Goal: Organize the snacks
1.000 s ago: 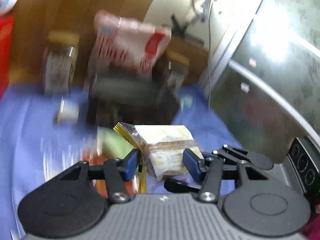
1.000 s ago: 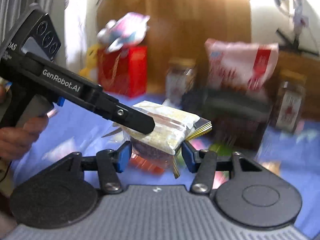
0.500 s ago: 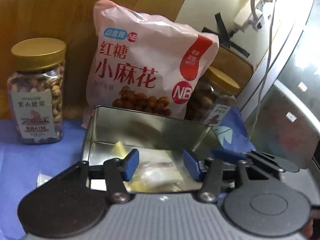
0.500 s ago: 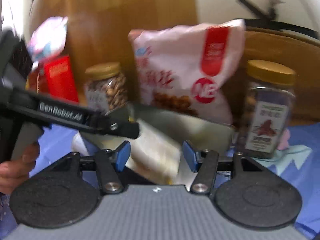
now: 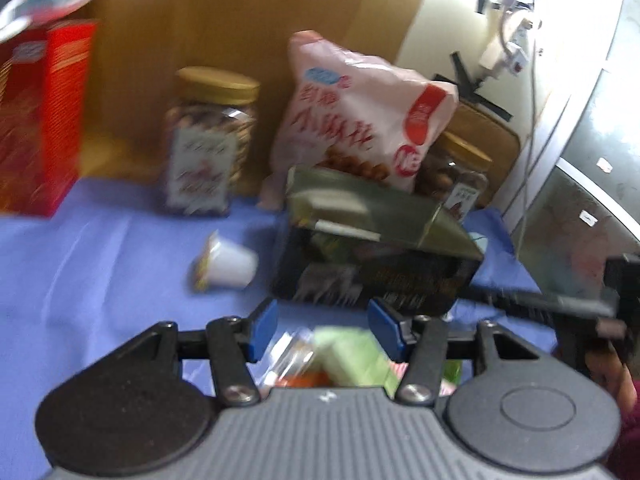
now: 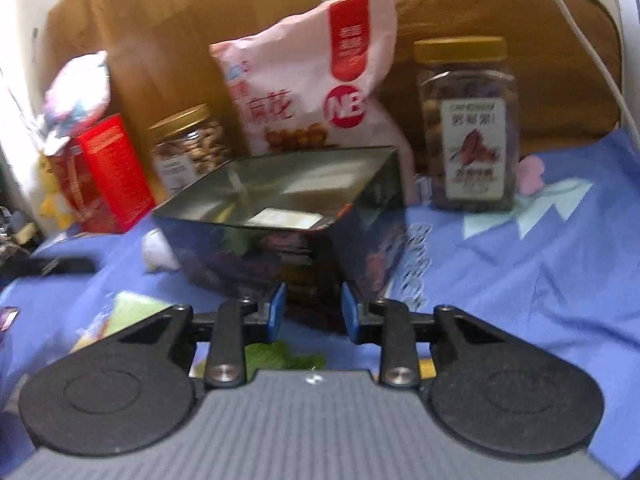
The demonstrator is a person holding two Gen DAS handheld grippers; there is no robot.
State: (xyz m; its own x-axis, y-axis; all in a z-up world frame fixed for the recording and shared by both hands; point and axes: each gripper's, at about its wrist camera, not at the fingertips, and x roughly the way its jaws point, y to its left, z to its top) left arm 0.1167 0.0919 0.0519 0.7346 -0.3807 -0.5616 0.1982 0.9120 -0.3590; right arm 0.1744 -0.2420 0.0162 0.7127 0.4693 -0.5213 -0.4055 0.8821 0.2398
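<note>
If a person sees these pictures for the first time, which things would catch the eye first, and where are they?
The big pink snack bag probably draws the eye first; it stands at the back, behind the open dark tin box in the middle of the blue cloth. A gold-lidded jar stands right of the bag, and a red box stands at the far left. Both grippers, left gripper and right gripper, are open and hold nothing.

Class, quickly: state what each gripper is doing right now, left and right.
Left gripper: open, holding nothing.
Right gripper: open, holding nothing, near the dark rectangular metal tin.
</note>
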